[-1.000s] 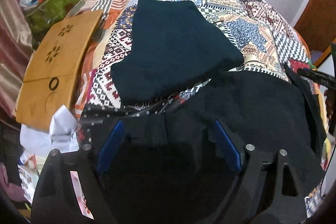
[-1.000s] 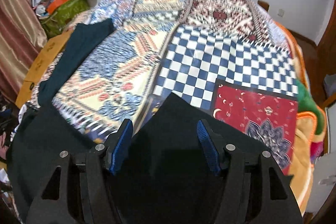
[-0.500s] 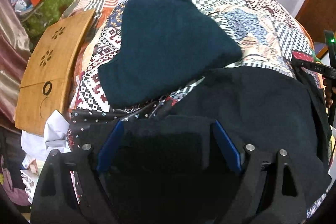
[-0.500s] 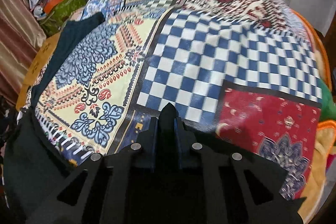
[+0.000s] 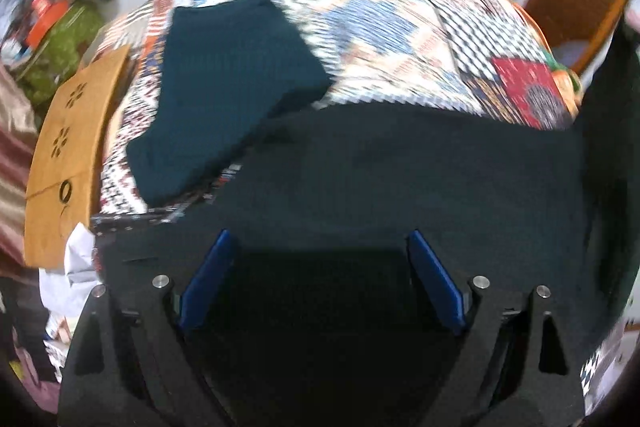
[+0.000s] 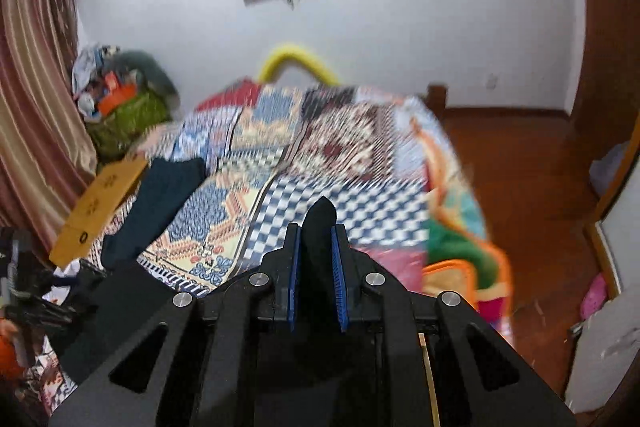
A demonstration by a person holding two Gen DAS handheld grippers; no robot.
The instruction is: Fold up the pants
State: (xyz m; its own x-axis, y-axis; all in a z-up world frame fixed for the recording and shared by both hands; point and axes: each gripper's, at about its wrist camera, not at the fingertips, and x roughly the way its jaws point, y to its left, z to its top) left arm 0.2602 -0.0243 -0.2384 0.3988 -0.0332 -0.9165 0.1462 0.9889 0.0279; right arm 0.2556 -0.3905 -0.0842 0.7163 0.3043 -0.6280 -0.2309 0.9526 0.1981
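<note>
Black pants point(image 5: 400, 179) lie spread on the near part of a patchwork bed cover point(image 5: 400, 39). My left gripper point(image 5: 320, 247) is open, its blue pads wide apart over the pants' near edge, with dark cloth between them. My right gripper point(image 6: 316, 239) is shut on a corner of the black pants point(image 6: 319, 223), which sticks up between the blue pads, lifted above the bed. The pants hang down to the left point(image 6: 116, 303) in the right wrist view.
A folded dark teal garment point(image 5: 228, 91) lies on the bed's left side, also in the right wrist view point(image 6: 160, 195). A tan cardboard box point(image 5: 68, 147) and clutter point(image 5: 52, 39) stand left of the bed. Wooden floor point(image 6: 520, 187) is to the right.
My right gripper shut on the pants' corner and lifted it, its view tilting up toward the wall. My left gripper stayed open over the pants and shifted slightly.
</note>
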